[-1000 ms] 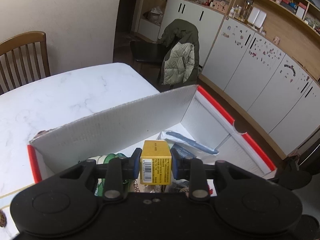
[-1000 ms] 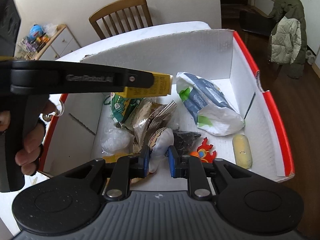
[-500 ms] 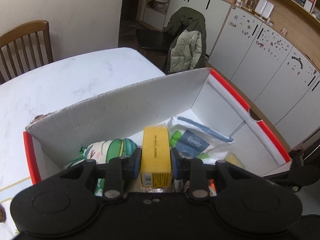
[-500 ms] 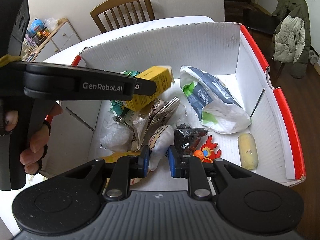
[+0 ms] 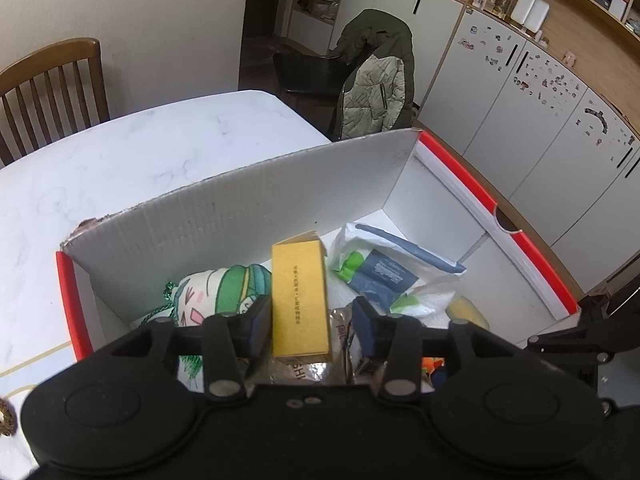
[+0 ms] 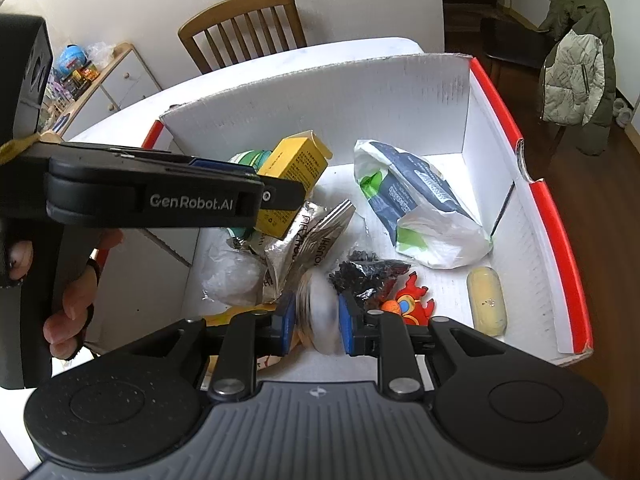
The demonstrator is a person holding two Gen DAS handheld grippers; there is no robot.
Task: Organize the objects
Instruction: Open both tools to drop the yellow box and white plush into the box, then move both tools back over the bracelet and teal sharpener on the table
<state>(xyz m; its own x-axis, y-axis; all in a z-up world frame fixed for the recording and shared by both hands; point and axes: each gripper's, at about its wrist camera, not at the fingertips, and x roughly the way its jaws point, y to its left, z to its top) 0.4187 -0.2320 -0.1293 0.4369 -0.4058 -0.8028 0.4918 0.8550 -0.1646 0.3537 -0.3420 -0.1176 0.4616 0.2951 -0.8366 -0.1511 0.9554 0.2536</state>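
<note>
A white carton with red rims sits on the marble table. My left gripper hangs over the carton's left part and its jaws are opening. A yellow box stands between them, against the left pad and with a gap to the right pad. My right gripper is at the carton's near side. Its jaws are opening slightly, with a blurred white and brown soft toy filling the space between the pads.
In the carton lie a white and blue bag, foil packets, a red toy, a yellow oblong and a green and white pouch. A wooden chair and a chair with a jacket stand beyond the table.
The left jaws have spread and the right pad has come off the yellow box, which now points deeper into the carton. The soft toy in the right gripper has gone blurred.
</note>
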